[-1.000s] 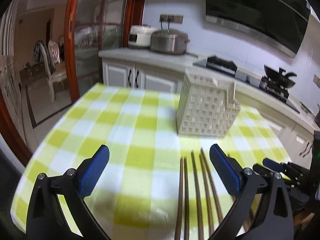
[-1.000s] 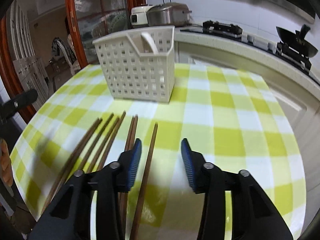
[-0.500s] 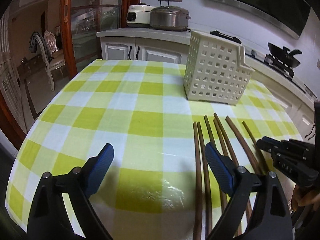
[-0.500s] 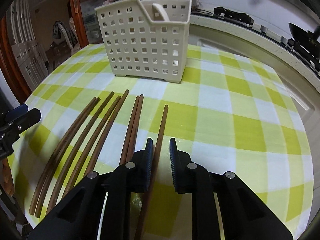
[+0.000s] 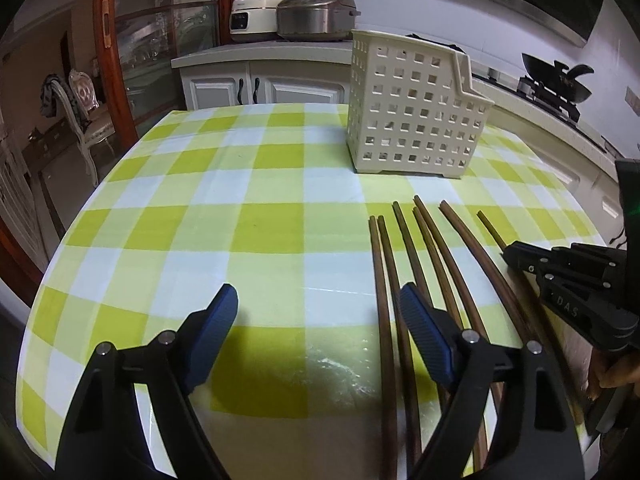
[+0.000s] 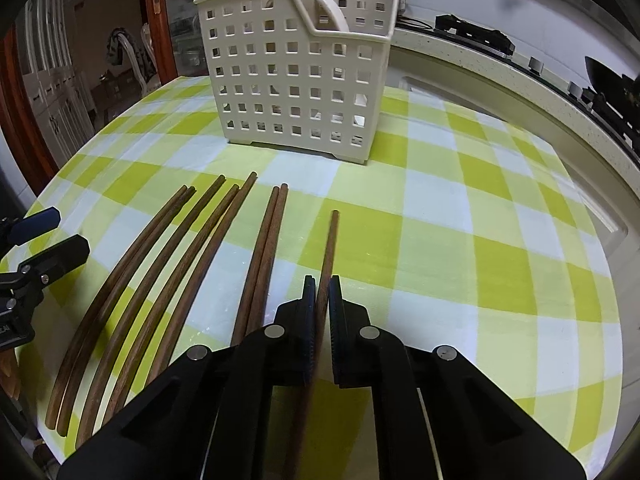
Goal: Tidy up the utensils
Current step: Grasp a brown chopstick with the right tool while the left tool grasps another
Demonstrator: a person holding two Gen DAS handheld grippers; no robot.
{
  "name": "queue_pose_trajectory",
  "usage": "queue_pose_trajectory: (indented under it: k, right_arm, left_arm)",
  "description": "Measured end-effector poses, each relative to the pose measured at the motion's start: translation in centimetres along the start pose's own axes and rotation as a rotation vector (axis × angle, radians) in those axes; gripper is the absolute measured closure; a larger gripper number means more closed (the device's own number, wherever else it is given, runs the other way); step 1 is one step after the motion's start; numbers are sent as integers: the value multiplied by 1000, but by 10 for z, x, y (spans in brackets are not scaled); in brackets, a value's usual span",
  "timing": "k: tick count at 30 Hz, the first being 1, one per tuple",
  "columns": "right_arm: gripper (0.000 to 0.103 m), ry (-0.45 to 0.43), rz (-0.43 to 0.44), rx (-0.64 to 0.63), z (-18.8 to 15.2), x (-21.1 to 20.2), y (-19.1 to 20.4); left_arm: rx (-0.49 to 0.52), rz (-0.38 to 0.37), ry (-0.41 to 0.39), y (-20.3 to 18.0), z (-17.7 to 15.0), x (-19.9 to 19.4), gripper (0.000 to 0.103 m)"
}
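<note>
the right gripper (image 6: 319, 300) is pointing down at the table, its jaws clamped tight on a single chopstick (image 6: 330, 240) — the rightmost of the dark wooden sticks, lying a little apart from the others with its far tip aimed toward the basket (image 6: 296, 76). to its left the remaining chopsticks (image 6: 168, 264) are lying on the green-and-white checked tablecloth (image 6: 480, 240): a pair just beside the gripped stick, then five more fanning out toward the table's left edge, all roughly parallel and all pointing toward the basket. the basket itself, cream plastic with square holes and a handle showing inside its rim, is standing upright further back on the cloth, well apart from the stick tips. the left gripper (image 5: 316, 324) is hovering low over the cloth with its jaws closing but still fairly wide; nothing is lying between its blue pads (image 5: 424, 336), only bare cloth, and the nearest chopsticks are passing just beside and under its right-hand finger. in the left wrist view the right gripper's black body (image 5: 572, 280) is showing at the right edge — its tip sitting over the outermost stick. behind the table a counter (image 5: 260, 54) is carrying a rice cooker (image 5: 252, 20) and a metal pot (image 5: 316, 16), and a wok (image 5: 556, 80) is sitting on the stove.
</note>
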State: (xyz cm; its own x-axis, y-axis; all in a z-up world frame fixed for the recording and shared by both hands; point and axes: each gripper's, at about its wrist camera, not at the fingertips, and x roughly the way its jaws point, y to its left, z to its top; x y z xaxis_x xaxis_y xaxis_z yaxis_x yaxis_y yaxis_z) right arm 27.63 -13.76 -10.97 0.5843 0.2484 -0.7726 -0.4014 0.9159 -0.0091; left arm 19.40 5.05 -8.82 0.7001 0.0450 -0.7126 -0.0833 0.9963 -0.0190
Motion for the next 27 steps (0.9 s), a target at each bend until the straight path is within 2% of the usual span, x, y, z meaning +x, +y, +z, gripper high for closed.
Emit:
queue_pose_trajectory:
  k: [4,8,12,18,27]
  right_arm:
    - [97,0,6,22,-4,-3,-8]
    - [97,0,16,30,-7,-6,-13]
    - [97,-1,28,37,-8,-6,-16]
    - [97,-1,39,44,-8,-6,-17]
    - [97,5,38,32,-7,-6,-17]
  left_arm:
    - [20,2,36,-5,3,9,37]
    - [53,12,49,-14,9,19,40]
    - [78,12,87,-21,11,30,49]
    - [91,11,110,-22,10,39,50]
    - [116,-11,136,-27,14,45,68]
